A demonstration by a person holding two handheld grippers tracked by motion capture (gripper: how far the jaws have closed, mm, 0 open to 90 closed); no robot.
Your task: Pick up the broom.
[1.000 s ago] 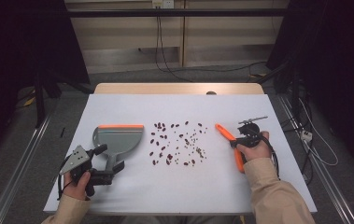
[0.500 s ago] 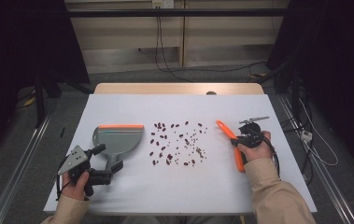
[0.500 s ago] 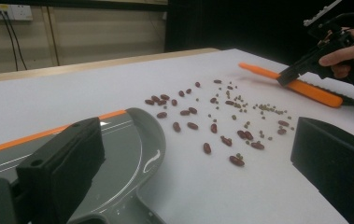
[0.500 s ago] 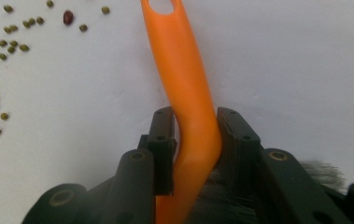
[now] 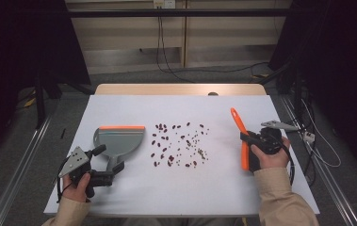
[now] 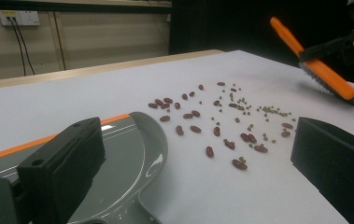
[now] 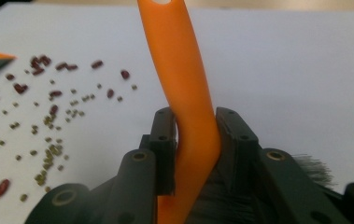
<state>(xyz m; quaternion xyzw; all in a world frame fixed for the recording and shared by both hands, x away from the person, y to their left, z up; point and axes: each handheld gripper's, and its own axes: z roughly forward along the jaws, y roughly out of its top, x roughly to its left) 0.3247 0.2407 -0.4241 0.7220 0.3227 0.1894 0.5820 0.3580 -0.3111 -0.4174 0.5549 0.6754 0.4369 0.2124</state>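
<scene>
A grey dustpan [image 5: 119, 140] [image 6: 132, 158] with an orange lip lies at the left of the white table top [image 5: 176, 197]. Red beans and small green ones [image 5: 178, 143] [image 6: 226, 121] [image 7: 48, 107] are scattered in the middle. My left gripper [image 5: 109, 159] [image 6: 198, 172] rests low beside the dustpan's handle, jaws wide open and gripping nothing. My right gripper [image 5: 247, 139] [image 7: 195, 126] is shut on an orange brush [image 5: 238, 123] [image 6: 315, 65] [image 7: 179, 60], held above the table right of the beans with its handle pointing away from me.
A wooden table edge [image 5: 181, 89] runs along the far side. Cables [image 5: 317, 150] hang off the right of the table, and metal rails [image 5: 20, 169] run along the floor on both sides. Bare white surface lies in front of the beans.
My right gripper has lifted the brush and carried it a little to the right, away from the beans. The left gripper and dustpan have stayed put.
</scene>
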